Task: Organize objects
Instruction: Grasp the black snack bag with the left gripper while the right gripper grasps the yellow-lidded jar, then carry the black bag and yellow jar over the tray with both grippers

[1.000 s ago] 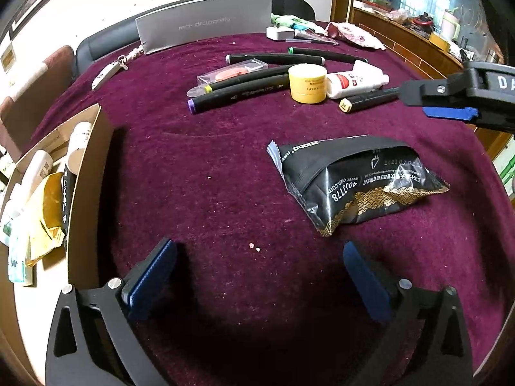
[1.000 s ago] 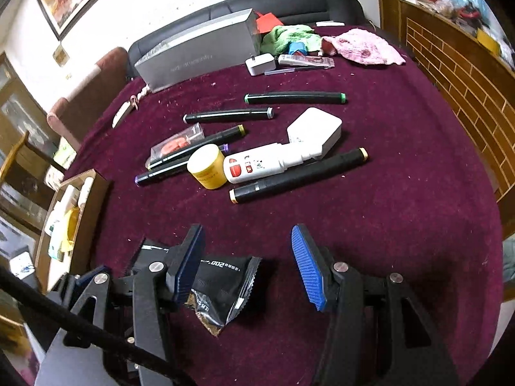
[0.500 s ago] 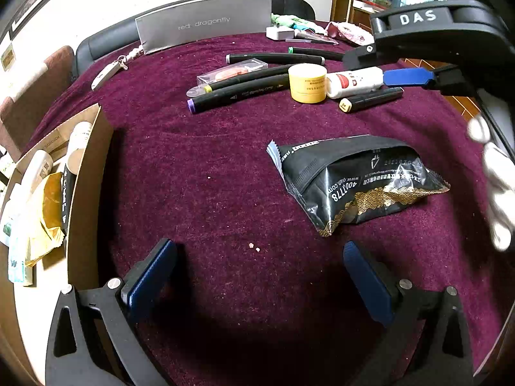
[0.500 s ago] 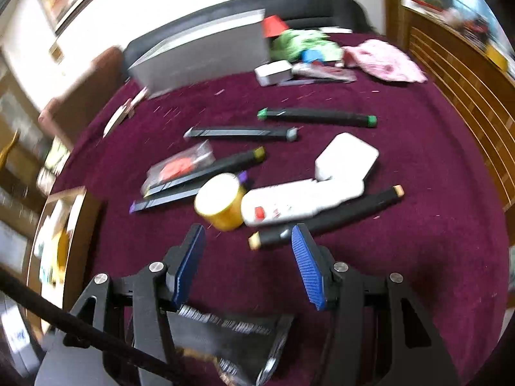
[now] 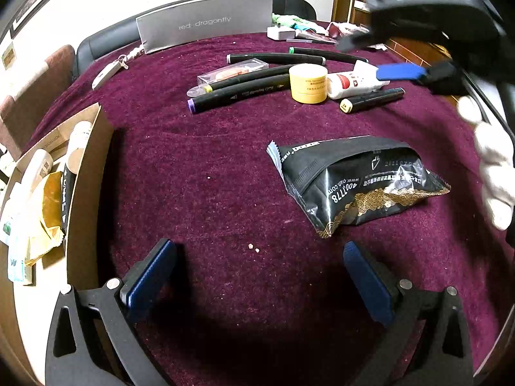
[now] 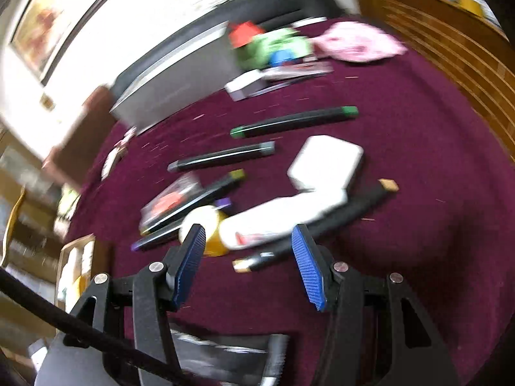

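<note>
Left wrist: crinkly foil pouch (image 5: 351,180) on plush maroon cloth (image 5: 199,167).

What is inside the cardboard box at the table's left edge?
The cardboard box holds white tubes, a crumpled yellow packet and a black item; anything beneath them is hidden.

Black-and-gold packet (image 5: 357,186); yellow jar (image 5: 308,83)

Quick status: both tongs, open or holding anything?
Left tongs: open, empty, above the tablecloth.
Right tongs: open, empty, over the white bottle.
</note>
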`<state>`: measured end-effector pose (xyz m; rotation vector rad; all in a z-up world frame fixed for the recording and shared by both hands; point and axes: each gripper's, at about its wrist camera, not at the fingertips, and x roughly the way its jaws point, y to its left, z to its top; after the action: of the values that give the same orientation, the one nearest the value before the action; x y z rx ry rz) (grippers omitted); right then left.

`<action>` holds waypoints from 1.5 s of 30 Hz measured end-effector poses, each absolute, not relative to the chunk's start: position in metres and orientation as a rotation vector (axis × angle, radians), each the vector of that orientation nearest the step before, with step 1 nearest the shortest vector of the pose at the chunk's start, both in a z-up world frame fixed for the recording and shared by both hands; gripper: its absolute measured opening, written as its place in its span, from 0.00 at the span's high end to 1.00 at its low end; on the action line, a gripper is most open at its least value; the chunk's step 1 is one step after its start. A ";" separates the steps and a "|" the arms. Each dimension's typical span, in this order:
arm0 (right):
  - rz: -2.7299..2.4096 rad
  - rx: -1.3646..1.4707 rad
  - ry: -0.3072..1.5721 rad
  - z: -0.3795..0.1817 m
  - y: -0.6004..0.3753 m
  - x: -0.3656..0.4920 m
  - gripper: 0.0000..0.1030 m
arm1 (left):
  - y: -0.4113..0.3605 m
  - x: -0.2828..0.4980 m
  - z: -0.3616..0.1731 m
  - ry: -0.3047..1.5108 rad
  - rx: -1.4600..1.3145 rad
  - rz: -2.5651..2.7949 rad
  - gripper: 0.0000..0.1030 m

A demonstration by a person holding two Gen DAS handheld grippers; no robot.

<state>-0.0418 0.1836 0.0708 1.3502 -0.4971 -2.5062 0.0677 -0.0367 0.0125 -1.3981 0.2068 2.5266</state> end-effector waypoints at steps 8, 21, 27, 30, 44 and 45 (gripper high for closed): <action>-2.475 1.395 -0.117 0.063 0.116 -0.068 0.45 | -0.036 0.068 0.012 0.208 -1.398 2.526 0.02; -2.569 1.398 0.019 0.054 0.120 -0.051 0.64 | -0.044 0.074 0.021 0.109 -1.374 2.451 0.02; -2.495 1.269 -0.426 0.074 0.198 -0.005 0.63 | -0.036 0.069 0.055 0.146 -1.227 2.437 0.02; -2.460 1.242 -0.563 0.075 0.224 0.006 0.63 | -0.013 0.062 0.067 0.289 -1.092 2.377 0.02; -2.388 1.254 -0.770 0.052 0.281 0.034 0.63 | 0.072 0.037 0.032 0.782 -1.067 2.040 0.06; -2.383 1.253 -0.776 0.052 0.281 0.034 0.63 | 0.069 0.036 0.032 0.737 -1.103 2.011 0.26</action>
<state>0.0344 0.2812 0.0515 1.2529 -0.7761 -2.3829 0.0360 0.0688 0.0317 -1.1028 0.7368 2.0111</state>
